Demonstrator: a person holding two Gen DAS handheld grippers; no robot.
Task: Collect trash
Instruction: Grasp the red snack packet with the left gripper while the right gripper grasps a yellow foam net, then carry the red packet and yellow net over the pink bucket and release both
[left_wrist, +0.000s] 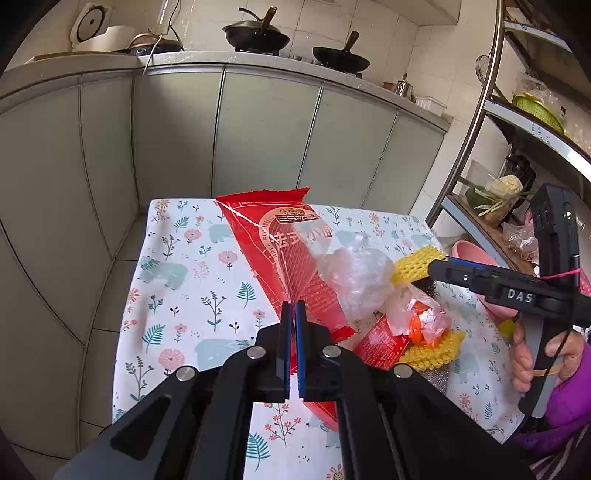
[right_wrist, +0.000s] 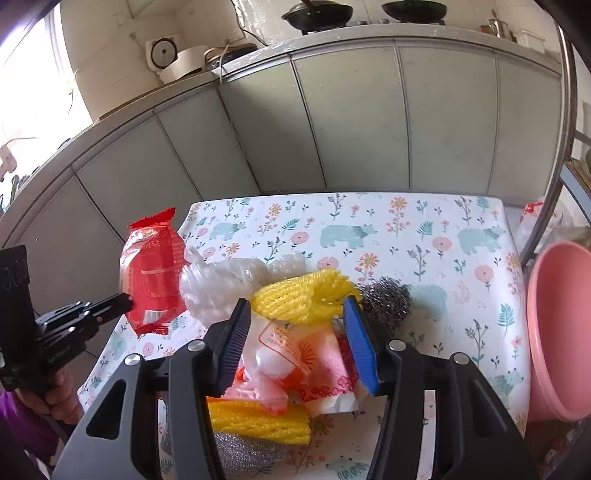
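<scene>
2 jaws of the left gripper (left_wrist: 294, 308) pinch the red wrapper (left_wrist: 291, 254).

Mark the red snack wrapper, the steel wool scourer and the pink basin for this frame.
red snack wrapper (left_wrist: 295, 254): left wrist view, on its printed middle.
steel wool scourer (right_wrist: 388, 299): right wrist view, on its wiry centre.
pink basin (right_wrist: 554, 332): right wrist view, on its outer wall.

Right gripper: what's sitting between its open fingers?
In the right wrist view, the right gripper is open over a pale orange plastic wrapper, with yellow foam netting just beyond the fingertips.
</scene>
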